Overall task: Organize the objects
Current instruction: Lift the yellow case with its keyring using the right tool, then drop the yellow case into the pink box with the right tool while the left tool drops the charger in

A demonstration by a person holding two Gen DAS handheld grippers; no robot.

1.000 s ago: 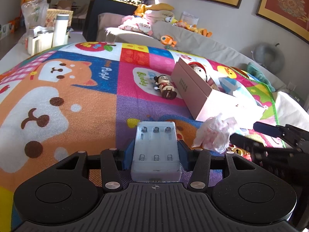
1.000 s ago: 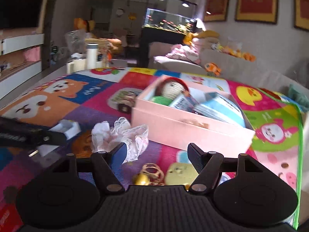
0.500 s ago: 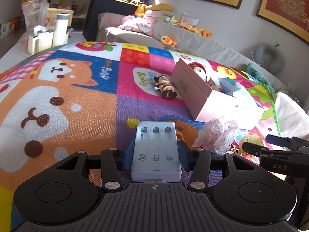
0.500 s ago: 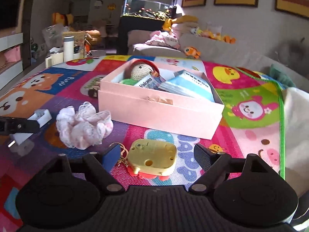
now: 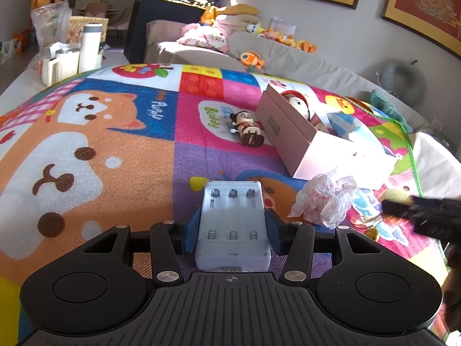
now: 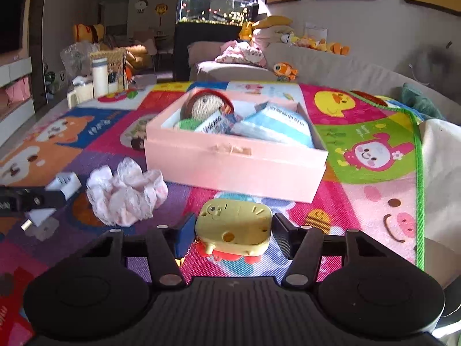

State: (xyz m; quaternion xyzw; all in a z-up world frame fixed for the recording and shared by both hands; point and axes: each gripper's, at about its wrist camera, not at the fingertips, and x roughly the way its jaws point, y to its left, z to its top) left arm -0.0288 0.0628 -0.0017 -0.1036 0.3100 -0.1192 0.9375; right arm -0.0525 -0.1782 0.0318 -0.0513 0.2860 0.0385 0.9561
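My left gripper is shut on a white battery charger, held just over the colourful play mat. My right gripper has a yellow toy with a key ring between its fingers; its jaws are closing and the pads meet the toy's sides. A pink open box right behind it holds a knitted doll and blue packets. A pink-white lace scrunchie lies on the mat between the two grippers. Left of the box lies a small brown figurine.
A grey sofa with plush toys runs along the mat's far edge. A white bottle and cups stand off the mat at the far left. The mat's green border and a white cloth are on the right.
My right gripper moved from the scrunchie to the yellow toy, opened wide around it, then narrowed onto its sides. The left gripper and the charger stayed put.
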